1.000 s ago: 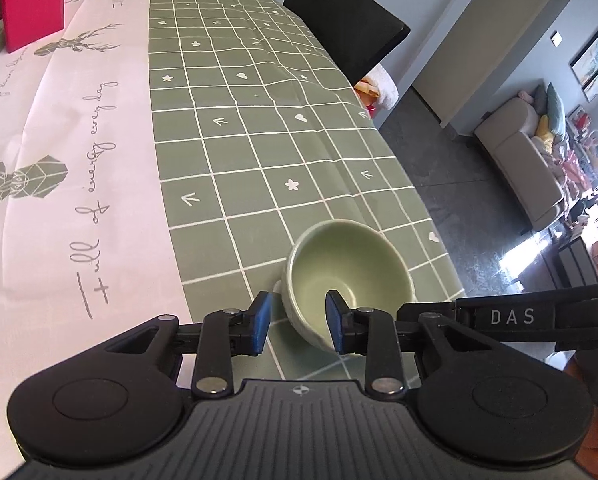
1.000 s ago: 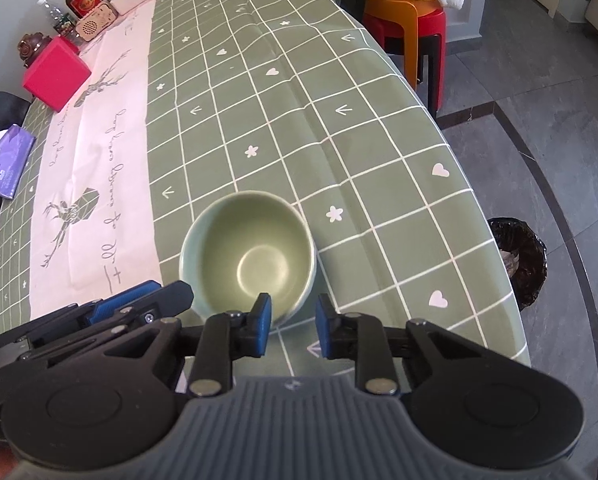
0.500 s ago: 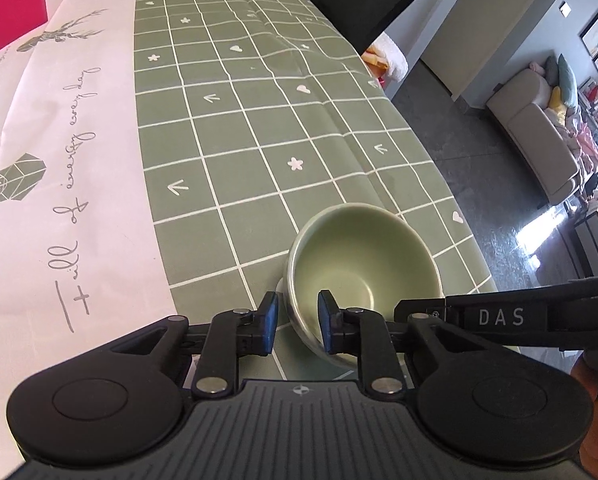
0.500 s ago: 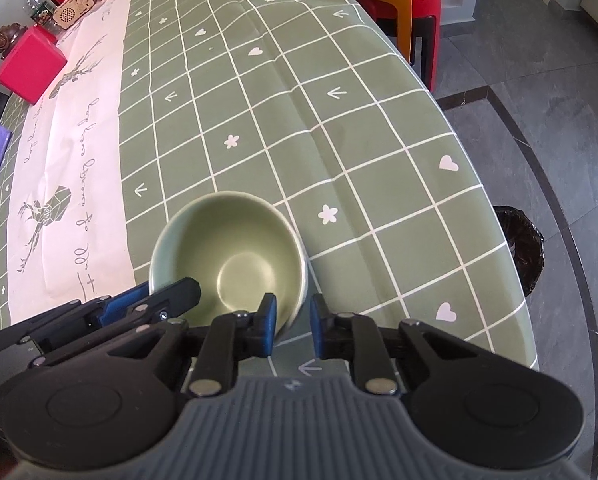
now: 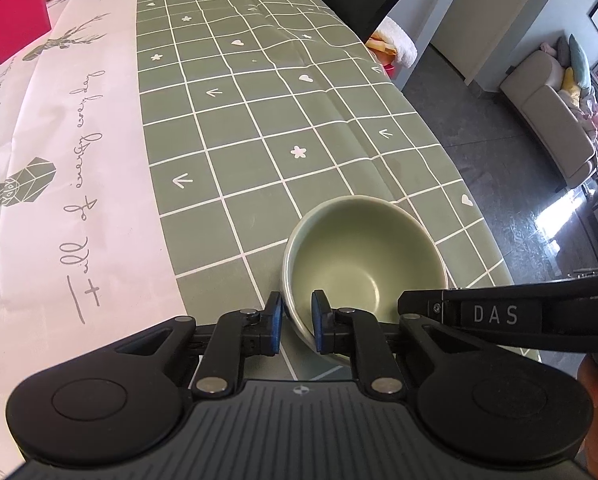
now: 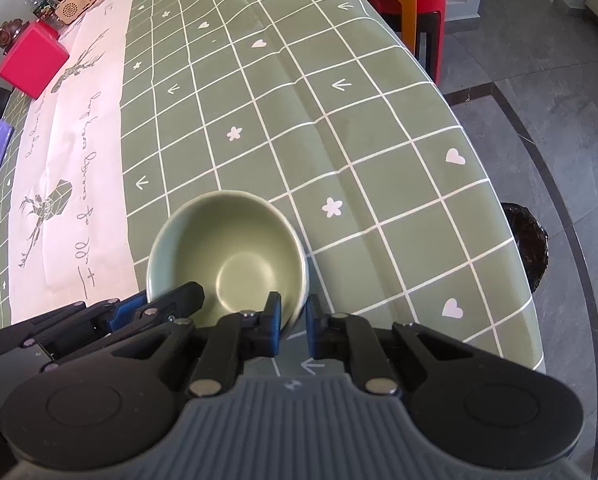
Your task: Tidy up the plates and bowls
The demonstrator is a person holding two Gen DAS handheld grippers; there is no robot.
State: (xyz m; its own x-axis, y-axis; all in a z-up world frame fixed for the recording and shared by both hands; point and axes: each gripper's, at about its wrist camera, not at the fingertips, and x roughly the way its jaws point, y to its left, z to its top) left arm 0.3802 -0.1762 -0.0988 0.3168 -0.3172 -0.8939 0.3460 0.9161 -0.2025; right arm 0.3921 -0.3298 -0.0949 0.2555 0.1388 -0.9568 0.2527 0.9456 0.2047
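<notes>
Gripping the bowl [image 5: 363, 256] rim from two sides — left gripper [image 5: 295, 320] closing, right gripper [image 6: 292, 318] clamped, wall between each pair of pads. Bowl sits near the table [image 6: 379, 152] edge — open cloth beyond.

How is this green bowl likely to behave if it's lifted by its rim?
The green bowl looks like glazed ceramic, so it is probably rigid, fairly heavy for its size, and breakable. Its smooth wall may slip in a pinch. It sits near the edge of the table, so a slip could drop it to the floor.
</notes>
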